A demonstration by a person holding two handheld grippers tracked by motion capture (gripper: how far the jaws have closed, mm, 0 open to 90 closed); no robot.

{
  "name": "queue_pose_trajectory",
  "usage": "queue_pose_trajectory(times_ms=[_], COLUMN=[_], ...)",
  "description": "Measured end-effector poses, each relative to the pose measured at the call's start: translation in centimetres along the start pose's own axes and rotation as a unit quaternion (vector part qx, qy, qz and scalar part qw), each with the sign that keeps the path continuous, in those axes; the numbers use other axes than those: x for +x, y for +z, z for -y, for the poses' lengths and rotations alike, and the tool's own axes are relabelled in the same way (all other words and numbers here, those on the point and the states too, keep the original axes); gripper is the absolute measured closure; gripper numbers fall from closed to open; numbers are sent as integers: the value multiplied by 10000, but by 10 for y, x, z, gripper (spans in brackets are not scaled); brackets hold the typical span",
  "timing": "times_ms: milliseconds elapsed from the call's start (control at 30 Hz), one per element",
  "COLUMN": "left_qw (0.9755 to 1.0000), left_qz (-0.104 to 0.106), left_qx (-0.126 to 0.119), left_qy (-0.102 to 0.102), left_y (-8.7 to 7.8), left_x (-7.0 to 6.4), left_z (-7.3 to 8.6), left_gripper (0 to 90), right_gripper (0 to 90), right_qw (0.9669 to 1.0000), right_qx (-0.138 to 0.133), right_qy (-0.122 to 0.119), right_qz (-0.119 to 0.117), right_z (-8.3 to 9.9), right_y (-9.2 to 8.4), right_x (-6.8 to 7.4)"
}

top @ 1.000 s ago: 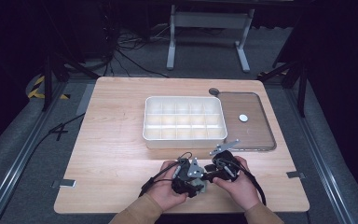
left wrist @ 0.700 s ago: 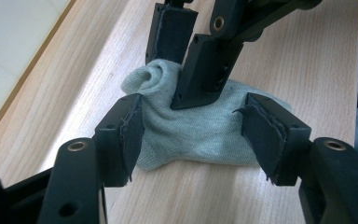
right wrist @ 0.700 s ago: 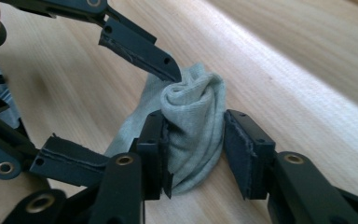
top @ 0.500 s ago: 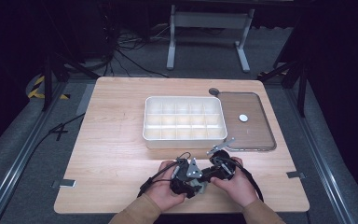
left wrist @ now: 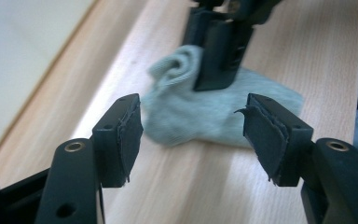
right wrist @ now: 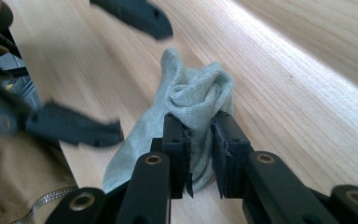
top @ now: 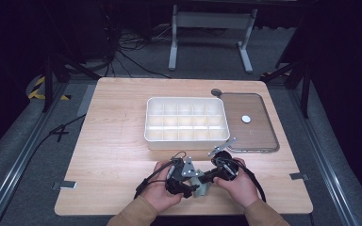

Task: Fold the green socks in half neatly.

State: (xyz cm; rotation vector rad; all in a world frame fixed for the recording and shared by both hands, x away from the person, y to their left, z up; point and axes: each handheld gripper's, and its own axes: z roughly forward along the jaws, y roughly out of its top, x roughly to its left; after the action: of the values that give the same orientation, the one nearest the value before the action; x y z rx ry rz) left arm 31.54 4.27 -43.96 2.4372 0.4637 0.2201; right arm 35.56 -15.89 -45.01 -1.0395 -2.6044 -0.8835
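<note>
The person is sitting at the near edge of the wooden table (top: 113, 141), both hands close together around six o'clock on the tabletop. On the left, the left hand (top: 162, 193) is gripping the left gripper (left wrist: 193, 128), and its jaws are standing wide apart with nothing pinched. They are framing the grey-green sock (left wrist: 214, 116) from just short of it, one pad at nine o'clock of the cloth and the other at three o'clock, neither one touching it in the left gripper view.

The sock itself is lying bunched on the bare wood between the two tools (top: 201, 186), near the table's front edge and well apart from the tray. One end is rolled into a soft coil, the rest spreading flat on the boards.

Moving right, the right gripper (right wrist: 200, 154) is biting the sock. Its jaws have just been closing, and now the pads are pressing a fold of the knit between them, the rolled end sticking up past the tips toward twelve o'clock. The right hand (top: 235, 186) is holding that tool low over the wood.

Farther back, at twelve o'clock from the hands, the white compartment tray (top: 187, 141) is sitting mid-table. Just beside it at three o'clock lies its clear lid (top: 259, 136), flat on the table, with a small white disc (top: 246, 119) on it.
</note>
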Motion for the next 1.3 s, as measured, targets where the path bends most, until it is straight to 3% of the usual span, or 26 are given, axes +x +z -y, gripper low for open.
queue_pose_trajectory(times_ms=[133,367,733,867,967,1300], left_qw=[9999,9992,9958,9930,9921,9911], left_qz=[-96,-185,-461,-612,-659,-676], left_qx=[-77,-127,-105,-102,-154,-129], left_qy=[-114,-338,-782,-1000,-1052,-1136], left_y=[-9,-20,-42,-50,-53,-52], left_x=[7,20,42,47,51,53], left_z=[3,11,38,43,44,42], left_gripper=[378,381,387,387,387,387], right_gripper=[775,775,774,774,773,772], right_qw=[9997,9987,9963,9944,9923,9851], right_qx=[-91,-309,-524,-610,-723,-949], right_qy=[-23,-77,-180,-277,-364,-447], right_qz=[235,389,655,818,941,1366], right_z=[-1,-5,-24,-30,-36,-50], right_y=[-11,-31,-66,-77,-89,-120], right_x=[2,5,7,4,3,-2])
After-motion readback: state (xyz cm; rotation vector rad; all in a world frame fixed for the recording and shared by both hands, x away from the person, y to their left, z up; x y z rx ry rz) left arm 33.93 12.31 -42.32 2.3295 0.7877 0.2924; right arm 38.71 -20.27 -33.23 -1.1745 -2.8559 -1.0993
